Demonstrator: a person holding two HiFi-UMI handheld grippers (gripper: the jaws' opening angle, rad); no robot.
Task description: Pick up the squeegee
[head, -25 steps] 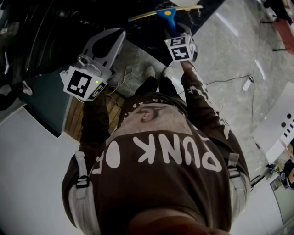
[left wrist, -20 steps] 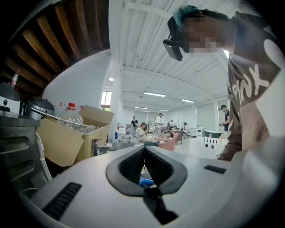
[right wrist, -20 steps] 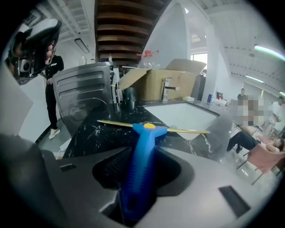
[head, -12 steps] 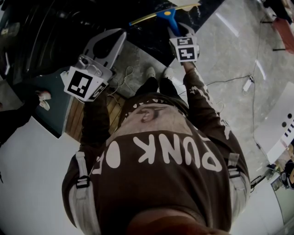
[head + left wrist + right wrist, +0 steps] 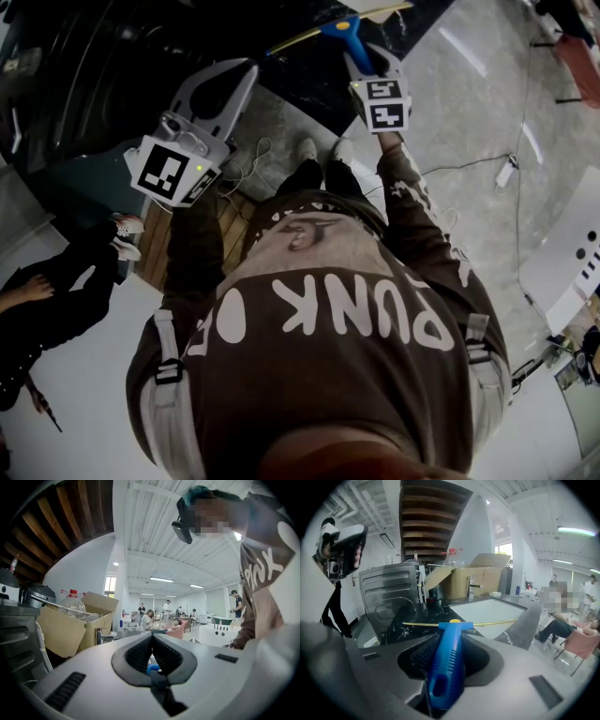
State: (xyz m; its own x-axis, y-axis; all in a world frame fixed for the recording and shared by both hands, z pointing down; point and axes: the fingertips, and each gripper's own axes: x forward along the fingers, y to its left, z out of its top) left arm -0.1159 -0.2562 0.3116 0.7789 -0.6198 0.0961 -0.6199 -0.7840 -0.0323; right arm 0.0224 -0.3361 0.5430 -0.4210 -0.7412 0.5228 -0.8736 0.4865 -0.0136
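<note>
Squeegee [image 5: 449,667] is hanging over the desk [image 5: 391,623] near its front edge, its blue handle slanting in the right gripper [image 5: 441,640], whose jaws have just been closing on it. The long blade is probably levering against that grip and could be twisting or slipping free. Left gripper [image 5: 152,641] is idling, clenched on nothing.

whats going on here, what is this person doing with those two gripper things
A person holds a gripper in each hand. The right gripper has just been closing its fingers and is clamped on the blue handle of the squeegee. The squeegee's yellow blade lies crosswise over the dark counter beside the sink. The left gripper is shut and empty, held apart from it.
</note>
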